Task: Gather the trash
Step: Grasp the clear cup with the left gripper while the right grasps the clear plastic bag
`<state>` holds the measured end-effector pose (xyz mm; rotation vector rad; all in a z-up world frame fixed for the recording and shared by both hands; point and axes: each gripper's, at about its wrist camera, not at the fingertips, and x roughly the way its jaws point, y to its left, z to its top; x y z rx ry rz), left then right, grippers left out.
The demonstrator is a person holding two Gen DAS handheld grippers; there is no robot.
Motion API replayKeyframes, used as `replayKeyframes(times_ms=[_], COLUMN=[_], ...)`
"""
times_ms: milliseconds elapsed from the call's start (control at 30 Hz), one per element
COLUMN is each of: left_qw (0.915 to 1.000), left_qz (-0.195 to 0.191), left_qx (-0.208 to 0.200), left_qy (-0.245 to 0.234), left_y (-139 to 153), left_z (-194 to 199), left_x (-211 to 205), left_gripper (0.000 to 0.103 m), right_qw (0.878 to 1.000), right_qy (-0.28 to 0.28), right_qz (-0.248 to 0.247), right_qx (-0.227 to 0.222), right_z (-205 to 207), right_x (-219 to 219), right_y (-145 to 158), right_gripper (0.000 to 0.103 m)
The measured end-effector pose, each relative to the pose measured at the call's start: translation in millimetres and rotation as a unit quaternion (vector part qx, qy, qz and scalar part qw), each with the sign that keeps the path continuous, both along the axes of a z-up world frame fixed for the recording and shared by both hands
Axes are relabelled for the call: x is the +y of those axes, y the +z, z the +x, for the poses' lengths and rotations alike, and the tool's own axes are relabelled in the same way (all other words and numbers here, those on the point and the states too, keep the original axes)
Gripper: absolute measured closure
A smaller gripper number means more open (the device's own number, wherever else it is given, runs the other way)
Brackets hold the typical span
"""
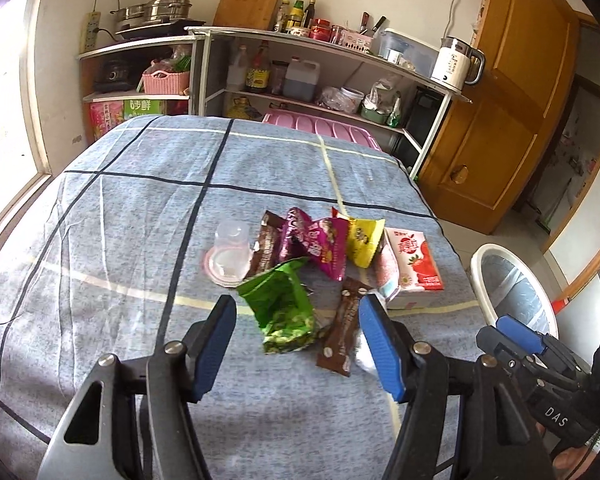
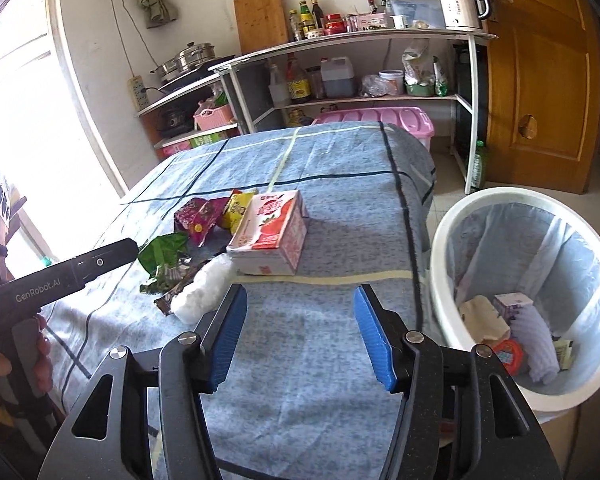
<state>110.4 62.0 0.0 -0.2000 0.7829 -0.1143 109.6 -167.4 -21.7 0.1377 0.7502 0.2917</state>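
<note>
Crinkled foil wrappers (image 1: 288,304) and boxy red carton (image 1: 414,266) mid-frame on checked cloth counter (image 1: 120,240); both grippers (image 1: 298,344) (image 2: 300,336) spread, empty.

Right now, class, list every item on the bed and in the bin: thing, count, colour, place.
Green wrapper: one, green, nearest the left gripper.
Brown wrappers: two, brown, front and back of the pile.
Magenta wrapper: one, pile's middle.
Yellow wrapper: one, beside the carton.
Carton: one, red-white, pile's right.
Clear cup: one, pile's left.
Bin: one, white, beside the bed, holding trash.
Left gripper: open, empty.
Right gripper: open, empty.
</note>
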Motion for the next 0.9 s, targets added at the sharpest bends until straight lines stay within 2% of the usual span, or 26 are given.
replayKeyframes(times_ms=[267, 700, 733, 800, 900], left_qw=[0.9997, 0.9995, 0.9995, 0.9995, 0.9994], left_qz=[0.003, -0.003, -0.004, -0.006, -0.003], left_qx=[0.024, 0.032, 0.032, 0.032, 0.034], left_qy=[0.003, 0.003, 0.003, 0.003, 0.004], left_y=[-14.4, -19.2, -18.8, -18.8, -20.0], left_z=[6.2, 21.8, 23.9, 27.6, 33.9], left_x=[32.0, 55.5, 56.4, 57.8, 58.5], left_gripper=[0.036, 0.033, 0.033, 0.033, 0.033], right_qw=[0.999, 0.998, 0.997, 0.997, 0.997], right_qy=[0.039, 0.038, 0.035, 0.039, 0.036], right_qz=[0.01, -0.017, -0.023, -0.022, -0.036], right_qx=[0.027, 0.057, 0.058, 0.06, 0.064], right_z=[16.2, 36.6, 36.7, 36.3, 36.0], right_x=[42.9, 83.0, 83.8, 84.8, 86.8], right_y=[-10.3, -28.3, -29.1, -30.0, -32.4], right_gripper=[0.046, 0.047, 0.049, 0.061, 0.072])
